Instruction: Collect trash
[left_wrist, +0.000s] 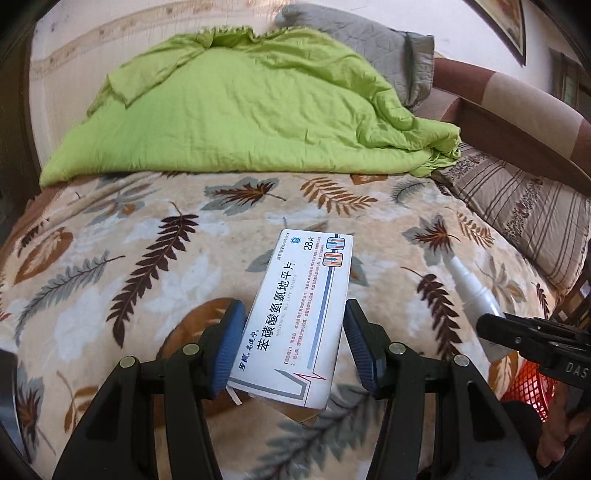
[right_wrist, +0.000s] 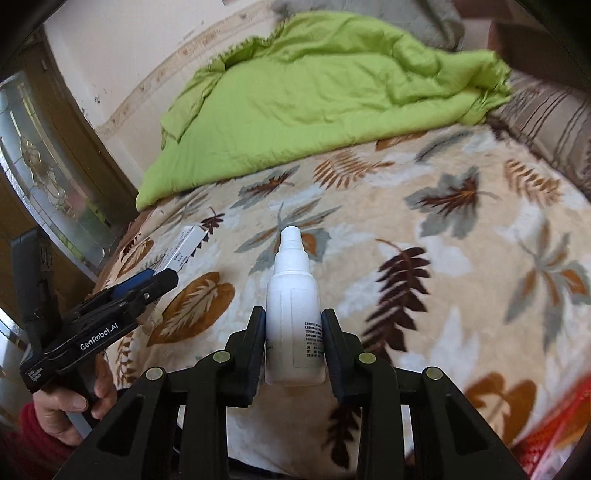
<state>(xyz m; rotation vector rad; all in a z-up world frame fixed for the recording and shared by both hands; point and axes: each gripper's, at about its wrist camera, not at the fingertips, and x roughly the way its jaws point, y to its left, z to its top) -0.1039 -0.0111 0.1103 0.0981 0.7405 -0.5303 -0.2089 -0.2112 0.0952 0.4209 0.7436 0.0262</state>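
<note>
Holding two pieces of trash above the bed (left_wrist: 110, 258), one in each gripper. Left gripper (left_wrist: 291, 347): fingers (left_wrist: 227, 347) closing on the long sides of a white medicine box (left_wrist: 295, 314), near its rear half, the far end jutting forward over the leaf-patterned blanket. Right gripper (right_wrist: 293, 347): fingers (right_wrist: 255, 343) pinching the body of a white plastic bottle (right_wrist: 293, 314), nozzle pointing away.

Judging the box as light thin card, probably empty or nearly so: stiff along its length, soft across its broad faces, likely crushing if squeezed hard. Gripping on the narrow edges, as here, looking sensible; the near end flap seeming to be hanging open, so keeping clear of that end. Judging the bottle as light, smooth and rather slippery, rounded, tending to twist or slide between flat pads; gripping mid-body below the shoulder looking safest, never on the tapered nozzle.

Looking at the box: white, printed with dark blue Chinese characters, a "28" count mark, a blue-and-red line running along one side. Looking at the bottle: plain white, ribbed collar, small rounded tip, fine print on a label at the right side.

Catching a red mesh basket (left_wrist: 532, 384) at the lower right edge, probably the place for the trash.
</note>
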